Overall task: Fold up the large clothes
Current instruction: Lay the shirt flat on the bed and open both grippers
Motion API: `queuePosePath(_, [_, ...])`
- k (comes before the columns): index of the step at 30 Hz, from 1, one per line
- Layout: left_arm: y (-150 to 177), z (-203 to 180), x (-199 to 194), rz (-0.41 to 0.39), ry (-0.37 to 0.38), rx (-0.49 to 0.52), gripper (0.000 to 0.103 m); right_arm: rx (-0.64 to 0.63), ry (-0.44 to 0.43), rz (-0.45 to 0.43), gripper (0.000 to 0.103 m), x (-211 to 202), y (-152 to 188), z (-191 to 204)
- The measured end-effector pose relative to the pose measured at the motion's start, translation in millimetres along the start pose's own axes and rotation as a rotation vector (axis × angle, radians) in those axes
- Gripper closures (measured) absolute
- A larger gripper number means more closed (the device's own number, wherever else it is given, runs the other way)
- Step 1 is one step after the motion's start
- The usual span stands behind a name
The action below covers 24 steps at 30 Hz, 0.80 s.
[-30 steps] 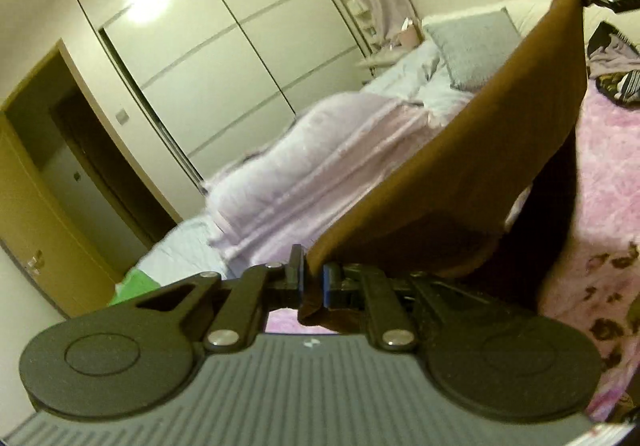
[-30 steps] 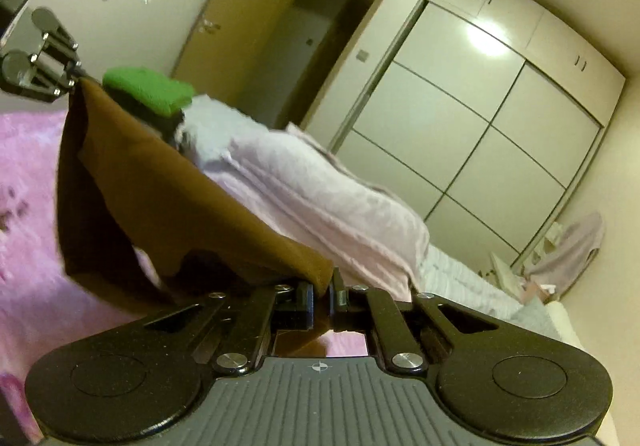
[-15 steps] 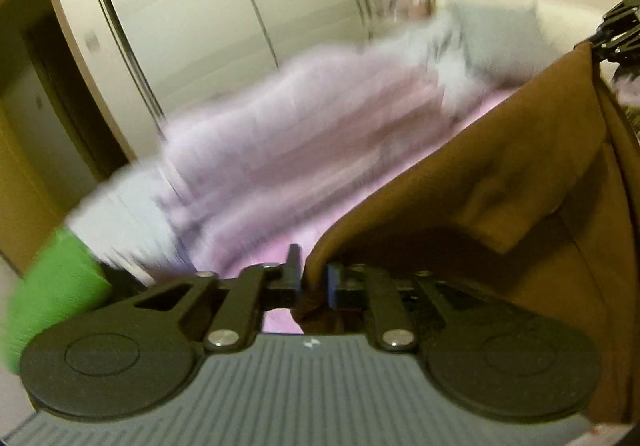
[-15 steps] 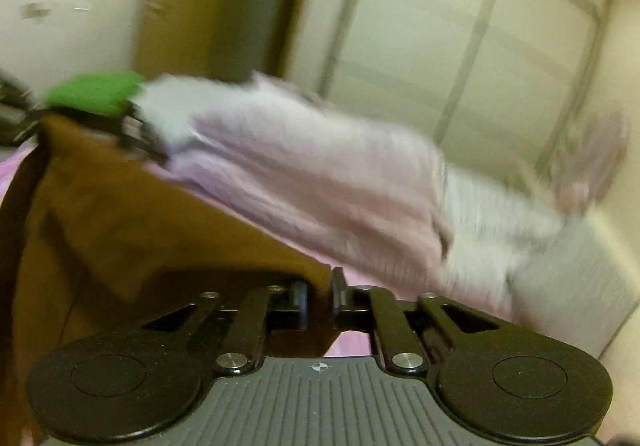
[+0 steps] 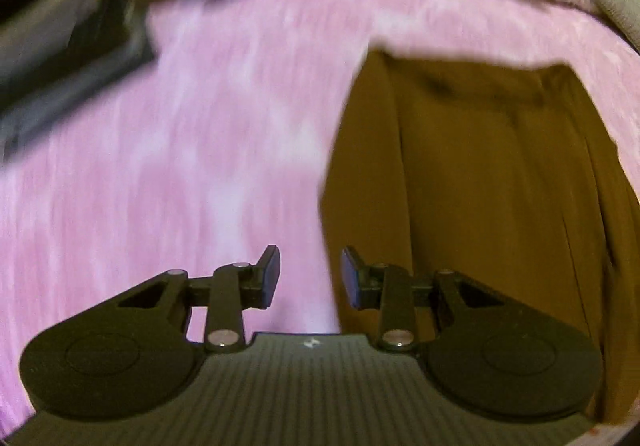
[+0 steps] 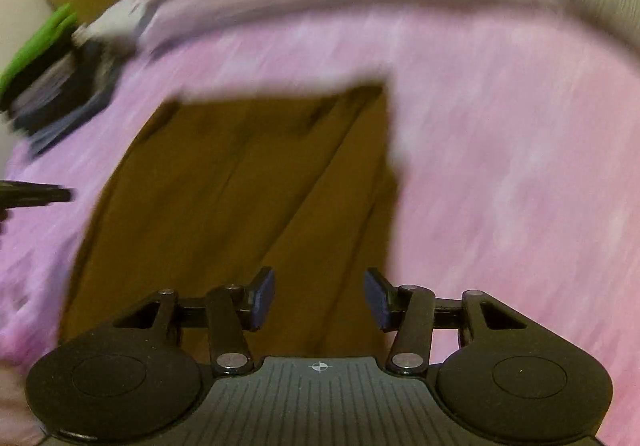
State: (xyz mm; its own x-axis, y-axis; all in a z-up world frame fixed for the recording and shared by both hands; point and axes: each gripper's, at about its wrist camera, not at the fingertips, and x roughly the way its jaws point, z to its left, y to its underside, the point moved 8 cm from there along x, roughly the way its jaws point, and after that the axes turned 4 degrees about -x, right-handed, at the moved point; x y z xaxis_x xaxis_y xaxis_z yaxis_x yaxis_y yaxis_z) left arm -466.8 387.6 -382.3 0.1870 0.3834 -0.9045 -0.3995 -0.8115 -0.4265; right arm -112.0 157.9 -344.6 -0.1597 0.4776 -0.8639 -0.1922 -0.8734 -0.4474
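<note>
Garment: we see the brown garment (image 6: 248, 181) flat on the pink bed cover (image 5: 200, 125); more folds likely remain
Grippers: our left hand-held gripper (image 5: 309, 277) and right hand-held gripper (image 6: 319, 300) gape wide, empty

No readable text, label, brand or number shows in either view.

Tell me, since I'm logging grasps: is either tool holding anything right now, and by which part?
Nothing is held. The left tool and right tool are both open, above the brown garment lying on the pink bedspread.
</note>
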Motion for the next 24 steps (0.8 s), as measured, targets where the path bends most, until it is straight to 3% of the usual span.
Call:
queuePosePath(3, [64.5, 5.4, -18.8, 0.094, 0.021, -0.107, 0.074, 0.114, -0.107, 0.095, 0.057, 7.6, 55.7, 17.9])
queuePosePath(7, [104.7, 3.6, -30.1, 0.148, 0.056, -0.173, 0.073, 0.208, -0.133, 0.140, 0.060, 25.8, 86.7, 20.4])
queuePosePath(10, [118.7, 1.0, -34.9, 0.156, 0.050, -0.173, 0.073, 0.221, -0.201, 0.127, 0.094, 38.8, 84.6, 28.2])
queuePosePath(11, [123.7, 1.2, -34.9, 0.156, 0.048, -0.178, 0.073, 0.200, -0.194, 0.153, 0.103, 42.9, 87.0, 31.0])
queuePosePath(16, [140.9, -1.8, -46.8, 0.140, 0.032, -0.167, 0.073, 0.129, -0.098, 0.088, 0.103, 11.5, 63.2, -1.1])
queuePosePath(21, [158.6, -13.8, -54.8, 0.145, 0.075, -0.123, 0.072, 0.080, 0.199, -0.030, 0.103, -62.8, 8.4, -114.8])
queuePosePath(24, [170.6, -19.0, -48.9, 0.157, 0.075, -0.138, 0.072, 0.175, 0.122, -0.035, 0.099, -82.3, -2.8, -149.8])
